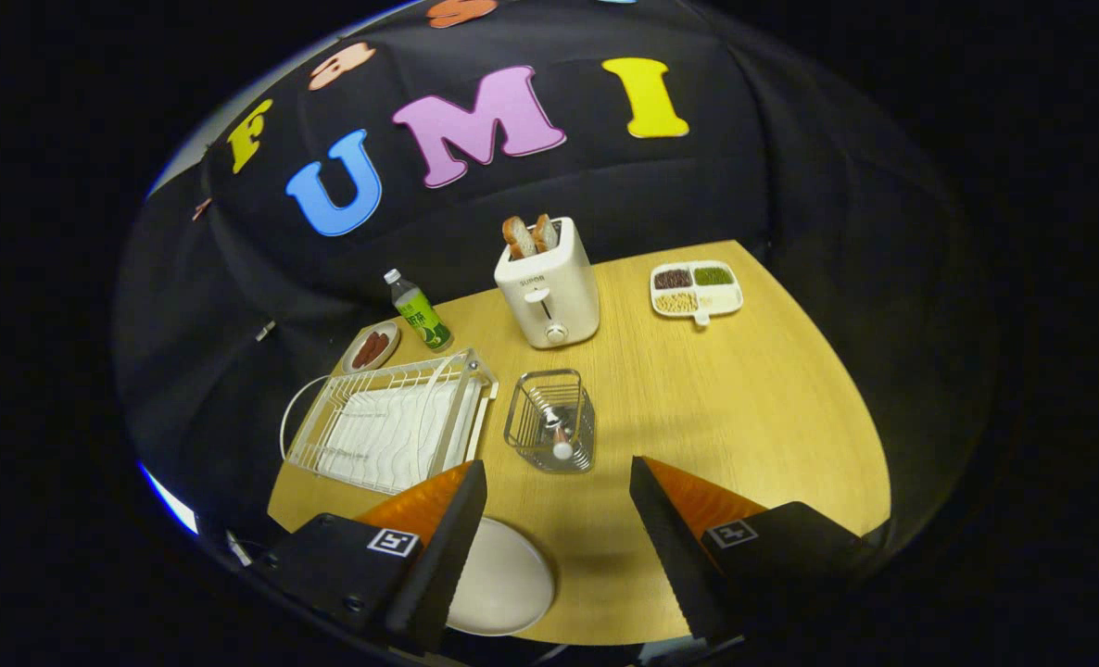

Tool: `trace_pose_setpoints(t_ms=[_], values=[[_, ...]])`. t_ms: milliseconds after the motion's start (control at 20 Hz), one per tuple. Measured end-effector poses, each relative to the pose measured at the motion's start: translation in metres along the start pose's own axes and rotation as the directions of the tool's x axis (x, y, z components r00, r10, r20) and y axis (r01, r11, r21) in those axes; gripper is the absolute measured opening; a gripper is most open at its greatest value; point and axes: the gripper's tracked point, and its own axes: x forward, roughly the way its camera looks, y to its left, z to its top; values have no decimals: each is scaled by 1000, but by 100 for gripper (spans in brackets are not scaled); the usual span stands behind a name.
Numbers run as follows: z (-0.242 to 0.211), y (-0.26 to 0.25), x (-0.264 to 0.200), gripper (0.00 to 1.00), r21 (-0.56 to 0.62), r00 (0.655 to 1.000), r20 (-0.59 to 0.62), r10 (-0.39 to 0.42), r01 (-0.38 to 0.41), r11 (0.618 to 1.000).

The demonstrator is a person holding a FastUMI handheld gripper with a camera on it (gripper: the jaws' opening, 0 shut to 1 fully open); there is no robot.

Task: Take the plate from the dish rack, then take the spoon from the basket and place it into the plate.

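- White plate (503, 579) lies flat on the desk (744, 398), close under my tongs (557, 537), beside the left finger and partly hidden by it — so by my reckoning the first half of the job is done
- Wire basket (550, 420) stands just ahead of the fingers, almost between them, and the spoon (554, 428) leans inside it with its pale handle end up and toward me
- My tongs are spread wide with nothing held between them
- Dish rack (392, 421) sits to the left of the basket, near it but apart from it, and it looks emptied of the plate
- Next step, as I judge it, is the spoon: I would come down over the basket's open top, line the fingers to either side of the raised handle end, and close only once both pads flank it
- Risk — the wire walls are tight around the spoon, so a wide-open approach may knock a rim and shove the light basket; I would narrow the opening first
- Lift straight up until the bowl clears the rim, then swing back to the plate
- Toaster (547, 283), bottle (419, 310) and divided tray (696, 290) stand well beyond, out of my path
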Motion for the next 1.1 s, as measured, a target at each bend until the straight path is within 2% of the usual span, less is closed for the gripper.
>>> trace_pose_setpoints(t_ms=[150, 600, 650, 800, 1000, 1100], values=[[13, -3, 11, 96, -133, 1000, 0, -13, 13, 991], [-9, -12, 65, 92, -268, 994, -106, -14, -15, 963], [-11, -9, 71, 89, -266, 993, -117, -7, -24, 964], [-25, -3, 86, 73, -256, 986, -165, 6, -48, 966], [-44, 1, 98, 63, -276, 976, -216, 3, -64, 959], [-47, -3, 100, 46, -286, 976, -218, -24, -40, 957]])
